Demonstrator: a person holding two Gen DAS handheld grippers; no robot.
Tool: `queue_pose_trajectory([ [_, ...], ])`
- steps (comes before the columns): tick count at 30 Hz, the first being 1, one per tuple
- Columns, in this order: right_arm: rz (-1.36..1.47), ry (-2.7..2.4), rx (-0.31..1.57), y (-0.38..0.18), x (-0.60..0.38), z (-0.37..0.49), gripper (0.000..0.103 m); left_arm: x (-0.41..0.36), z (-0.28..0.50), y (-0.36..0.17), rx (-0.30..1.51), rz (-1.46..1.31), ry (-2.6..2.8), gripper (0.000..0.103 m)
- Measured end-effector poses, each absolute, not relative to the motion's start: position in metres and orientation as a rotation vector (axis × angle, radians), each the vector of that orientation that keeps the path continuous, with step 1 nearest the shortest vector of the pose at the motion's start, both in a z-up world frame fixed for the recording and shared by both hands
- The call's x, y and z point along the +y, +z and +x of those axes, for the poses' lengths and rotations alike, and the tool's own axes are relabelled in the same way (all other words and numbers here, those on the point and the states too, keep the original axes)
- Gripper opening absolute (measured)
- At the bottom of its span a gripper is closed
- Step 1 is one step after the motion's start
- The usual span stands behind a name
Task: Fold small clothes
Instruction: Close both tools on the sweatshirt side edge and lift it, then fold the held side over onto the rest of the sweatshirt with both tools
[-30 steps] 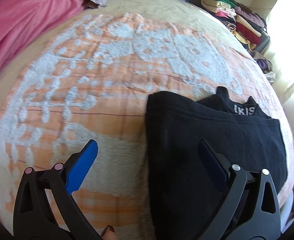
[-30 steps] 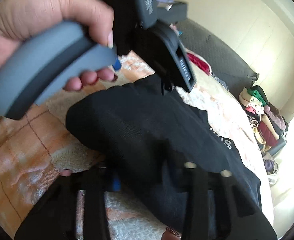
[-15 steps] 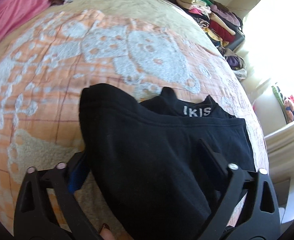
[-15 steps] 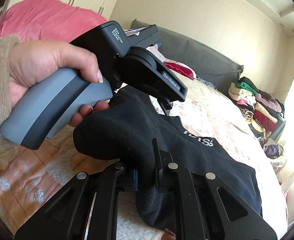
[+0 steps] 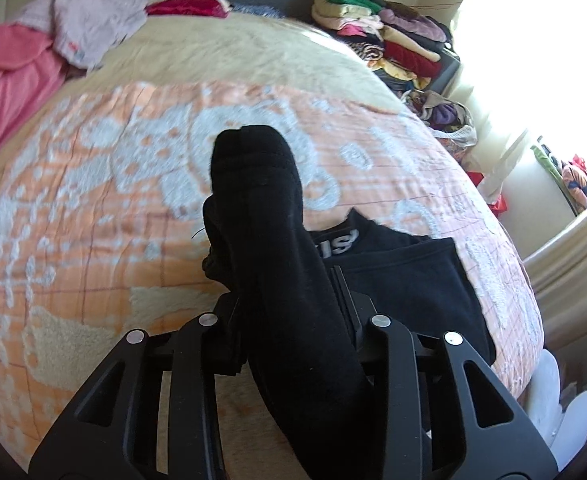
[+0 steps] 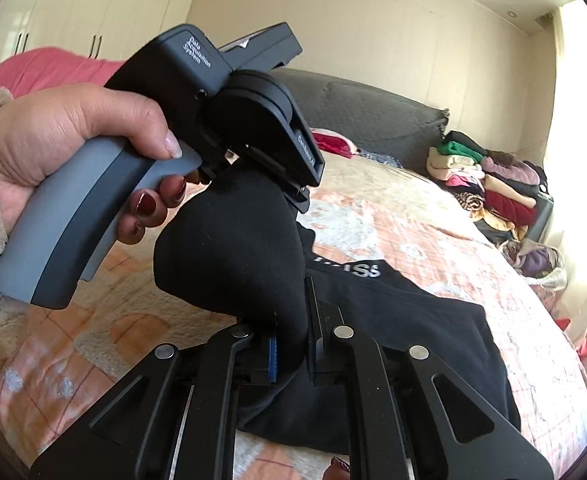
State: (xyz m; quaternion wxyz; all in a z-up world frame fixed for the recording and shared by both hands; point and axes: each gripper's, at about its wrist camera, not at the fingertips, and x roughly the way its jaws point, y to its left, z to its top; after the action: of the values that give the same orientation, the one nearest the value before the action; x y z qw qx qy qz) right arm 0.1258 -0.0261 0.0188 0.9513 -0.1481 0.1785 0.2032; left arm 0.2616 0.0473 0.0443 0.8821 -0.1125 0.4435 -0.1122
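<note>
— So, the bed (image 5: 105, 208) first: same orange blanket, and the black garment (image 5: 405, 280) lies on its near right part, the lettered band toward the headboard.

— What changed?

— A second ago my left gripper (image 5: 289, 320) was spread wide over the flat cloth, with one finger off it on the blanket. Now both fingers have narrowed onto a ridge of it, and the left edge stands up between them as a dark hump. My right gripper (image 6: 293, 354) was already pinched on the near edge; it stays clamped there, blue pad against the cloth.

— So both hold the garment?

— Yes, each on the same left side, close together. From the right wrist I see my left hand (image 6: 77, 144) squeezing the handle just above the raised fold.

— Meaning for the task?

— I judge the fold is starting: the lifted side looks ready to be carried across the half that is flat. The grip seems bunched, so the edge may land uneven.
</note>
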Motion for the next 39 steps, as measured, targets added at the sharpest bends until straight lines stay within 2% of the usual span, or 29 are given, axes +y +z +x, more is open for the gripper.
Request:
queue_pose_trajectory([
  [14,-0.152,0.327,0.346,0.029,-0.089,0.122,0.008,-0.033,0.277,0.070,0.897,-0.130,-0.286,0.025],
  [39,-0.001,0.253,0.405,0.015,-0.144,0.121,0.008,-0.132,0.293,0.056,0.958,-0.020,-0.315,0.025],
])
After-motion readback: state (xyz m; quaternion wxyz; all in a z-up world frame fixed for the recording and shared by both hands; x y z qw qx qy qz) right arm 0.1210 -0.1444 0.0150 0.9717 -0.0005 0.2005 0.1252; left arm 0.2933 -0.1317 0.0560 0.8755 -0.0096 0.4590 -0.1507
